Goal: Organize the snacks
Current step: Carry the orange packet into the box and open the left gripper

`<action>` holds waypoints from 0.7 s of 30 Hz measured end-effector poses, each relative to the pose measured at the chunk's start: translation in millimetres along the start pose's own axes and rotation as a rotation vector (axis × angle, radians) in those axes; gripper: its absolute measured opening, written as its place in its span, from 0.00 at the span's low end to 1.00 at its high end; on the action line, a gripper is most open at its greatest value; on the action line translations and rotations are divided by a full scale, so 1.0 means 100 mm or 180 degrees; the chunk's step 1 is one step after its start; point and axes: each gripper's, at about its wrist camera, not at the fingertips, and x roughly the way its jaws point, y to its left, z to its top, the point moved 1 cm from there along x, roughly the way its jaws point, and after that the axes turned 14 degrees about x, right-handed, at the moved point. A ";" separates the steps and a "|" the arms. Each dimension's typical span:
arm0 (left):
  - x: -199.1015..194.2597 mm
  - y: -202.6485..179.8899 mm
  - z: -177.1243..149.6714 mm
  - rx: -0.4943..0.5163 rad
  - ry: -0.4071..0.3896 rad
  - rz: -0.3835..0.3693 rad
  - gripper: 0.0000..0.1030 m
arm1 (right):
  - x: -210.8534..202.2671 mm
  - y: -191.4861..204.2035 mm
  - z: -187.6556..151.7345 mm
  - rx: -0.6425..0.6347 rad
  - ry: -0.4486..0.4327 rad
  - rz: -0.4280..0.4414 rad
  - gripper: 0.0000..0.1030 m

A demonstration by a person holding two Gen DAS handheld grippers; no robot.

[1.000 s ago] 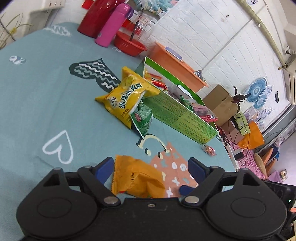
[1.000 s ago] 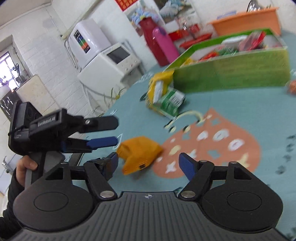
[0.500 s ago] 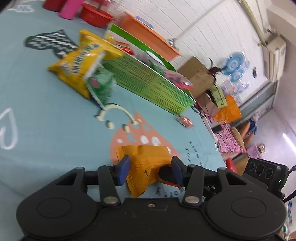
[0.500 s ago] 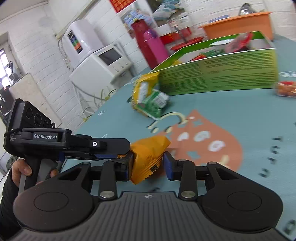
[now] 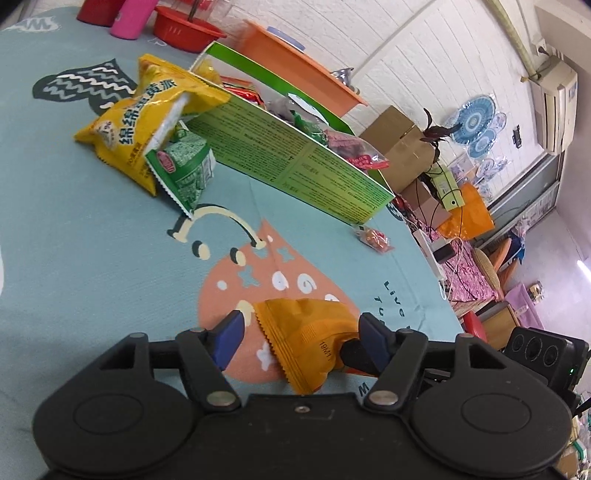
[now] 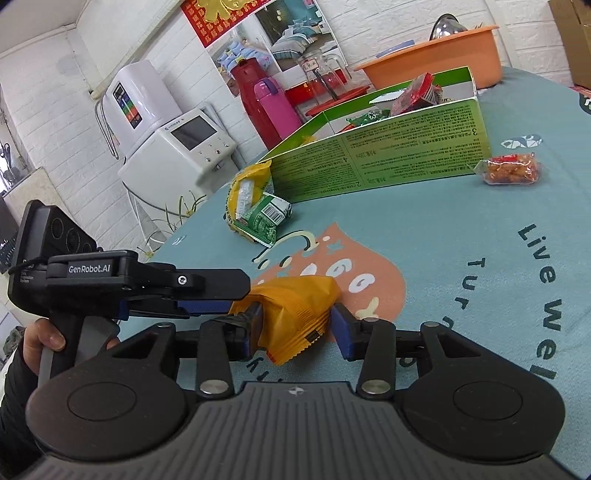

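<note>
An orange snack packet (image 5: pixel 310 339) (image 6: pixel 295 314) sits on the teal tablecloth between both grippers. My left gripper (image 5: pixel 301 338) has opened; its left pad stands apart from the packet and its right pad touches it. My right gripper (image 6: pixel 295 325) is shut on the packet from the other side. The left gripper's fingers (image 6: pixel 207 284) reach over the packet in the right wrist view. A green open box (image 5: pixel 291 155) (image 6: pixel 384 162) holds several snacks. A yellow bag (image 5: pixel 147 122) and a green packet (image 5: pixel 184 173) lean at its near corner. A small red snack (image 5: pixel 373 238) (image 6: pixel 509 170) lies beside the box.
An orange basin (image 5: pixel 295 70) stands behind the box. A red basket (image 5: pixel 184 26), a pink flask (image 6: pixel 275 110) and a red jug (image 6: pixel 247 96) stand at the table's far end. A white appliance (image 6: pixel 177 147) stands off the table edge.
My left gripper has opened off the orange packet. My right gripper still holds it, and the packet has settled lower over the orange print on the cloth.
</note>
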 end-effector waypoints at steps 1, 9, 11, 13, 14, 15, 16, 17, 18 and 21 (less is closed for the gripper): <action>-0.01 0.00 0.00 0.0001 -0.0001 -0.0010 0.92 | 0.00 0.01 0.00 -0.0006 -0.0002 -0.0004 0.71; 0.08 -0.06 0.02 0.0101 0.0047 -0.0069 0.87 | 0.01 0.05 0.00 -0.0028 0.0006 -0.0040 0.71; 0.06 -0.05 0.00 0.0093 0.0039 -0.0084 0.87 | -0.02 0.04 -0.01 -0.0033 0.0015 -0.0048 0.72; 0.04 -0.03 -0.01 0.0071 0.0032 -0.0091 0.86 | -0.03 0.03 -0.01 -0.0022 0.0014 -0.0049 0.75; 0.04 -0.03 -0.01 0.0064 0.0029 -0.0092 0.85 | -0.02 0.03 -0.01 -0.0020 0.0017 -0.0044 0.75; 0.05 -0.04 -0.01 0.0066 0.0023 -0.0091 0.81 | -0.01 0.04 -0.01 -0.0025 0.0014 -0.0045 0.75; 0.08 -0.05 -0.01 0.0081 0.0019 -0.0095 0.78 | 0.01 0.05 -0.01 -0.0048 0.0009 -0.0050 0.74; 0.09 -0.07 -0.01 0.0098 0.0018 -0.0089 0.71 | 0.02 0.07 -0.02 -0.0095 0.0008 -0.0054 0.74; 0.11 -0.08 -0.01 0.0105 -0.0003 -0.0070 0.63 | 0.03 0.09 -0.04 -0.0173 -0.0023 -0.0095 0.68; 0.08 -0.18 0.00 0.0178 -0.0065 0.0010 0.60 | 0.04 0.09 -0.01 -0.0154 -0.0042 -0.0130 0.59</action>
